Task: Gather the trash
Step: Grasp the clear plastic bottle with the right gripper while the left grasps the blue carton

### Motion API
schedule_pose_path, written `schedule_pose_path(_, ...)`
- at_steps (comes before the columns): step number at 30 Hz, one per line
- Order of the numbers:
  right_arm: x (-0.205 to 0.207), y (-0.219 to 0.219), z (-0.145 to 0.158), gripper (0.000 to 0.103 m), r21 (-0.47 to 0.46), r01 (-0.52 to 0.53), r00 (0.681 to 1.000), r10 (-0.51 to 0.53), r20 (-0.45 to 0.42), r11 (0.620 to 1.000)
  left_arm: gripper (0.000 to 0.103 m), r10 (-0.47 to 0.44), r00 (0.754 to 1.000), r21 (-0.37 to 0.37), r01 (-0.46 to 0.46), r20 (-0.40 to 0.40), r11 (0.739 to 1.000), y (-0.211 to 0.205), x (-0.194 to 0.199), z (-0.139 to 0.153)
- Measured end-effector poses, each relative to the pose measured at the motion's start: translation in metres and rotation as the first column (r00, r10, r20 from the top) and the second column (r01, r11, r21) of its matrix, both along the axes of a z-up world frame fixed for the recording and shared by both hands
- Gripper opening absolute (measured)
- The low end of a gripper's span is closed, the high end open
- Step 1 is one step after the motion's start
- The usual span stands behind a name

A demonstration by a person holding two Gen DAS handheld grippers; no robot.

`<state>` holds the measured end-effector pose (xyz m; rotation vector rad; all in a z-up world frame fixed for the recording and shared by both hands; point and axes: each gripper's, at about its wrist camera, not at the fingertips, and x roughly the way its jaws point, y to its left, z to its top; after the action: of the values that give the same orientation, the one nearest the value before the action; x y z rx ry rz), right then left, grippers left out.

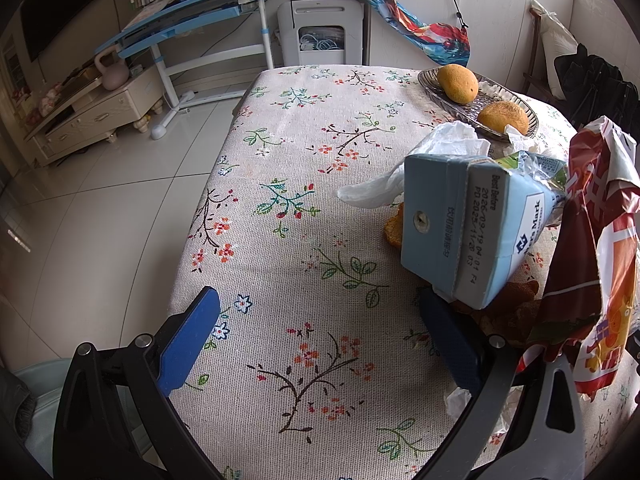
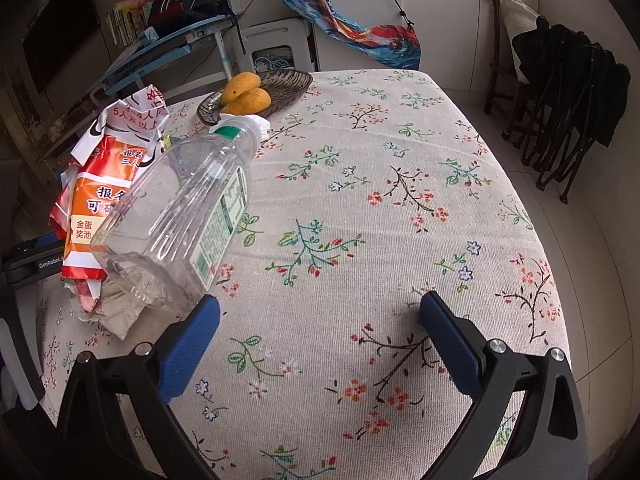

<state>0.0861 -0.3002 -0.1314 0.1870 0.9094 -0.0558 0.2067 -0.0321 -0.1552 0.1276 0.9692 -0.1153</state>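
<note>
A light blue drink carton lies on the flowered tablecloth, just right of my left gripper, which stands open with nothing between its fingers. White tissue, brown peel scraps and a crumpled red and orange paper flyer crowd around the carton. In the right wrist view a clear empty plastic bottle with a green label lies on its side over the flyer. My right gripper is open; its left finger sits just below the bottle's base.
A glass dish with two mangoes stands at the table's far side. The table edge drops to a tiled floor on the left. A blue desk and a dark folding chair stand beyond the table.
</note>
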Motion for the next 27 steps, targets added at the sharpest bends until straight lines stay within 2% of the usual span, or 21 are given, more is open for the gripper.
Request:
schedule_pose_path(8, -0.01, -0.006, 0.003, 0.096, 0.079, -0.027, 1.0, 0.026, 0.014, 0.996, 0.096, 0.006, 1.0, -0.002, -0.006, 0.0, 1.0, 0.0, -0.002, -0.002)
schedule_pose_path(11, -0.009, -0.013, 0.01, 0.096, 0.134, -0.006, 1.0, 0.004, 0.019, 0.991, 0.096, -0.064, 0.997, -0.006, 0.064, -0.045, 0.998, 0.004, -0.004, 0.0)
schedule_pose_path(14, -0.012, -0.019, 0.026, 0.096, 0.141, 0.026, 0.997, -0.037, 0.075, 0.99, 0.096, -0.066, 0.997, -0.118, 0.069, 0.027, 0.991, 0.028, -0.028, 0.012)
schedule_pose_path(18, -0.015, -0.015, 0.041, 0.096, 0.147, 0.016, 0.989, -0.038, 0.146, 0.989, 0.095, -0.087, 0.993, -0.149, 0.099, 0.085, 0.984, 0.044, -0.051, 0.02)
schedule_pose_path(21, -0.016, -0.006, 0.045, 0.096, 0.141, -0.025, 0.986, 0.001, 0.169, 0.99, 0.088, -0.087, 0.991, -0.205, 0.106, 0.099, 0.973, 0.05, -0.057, 0.023)
schedule_pose_path(24, -0.011, 0.002, 0.042, 0.096, 0.108, -0.058, 0.985, 0.039, 0.167, 0.992, 0.082, -0.129, 0.987, -0.245, 0.15, 0.101, 0.958, 0.044, -0.056, 0.028)
schedule_pose_path(27, -0.008, 0.001, 0.033, 0.096, 0.129, -0.064, 0.989, 0.045, 0.144, 0.99, 0.081, -0.164, 0.98, -0.301, 0.191, 0.112, 0.934, 0.033, -0.053, 0.034)
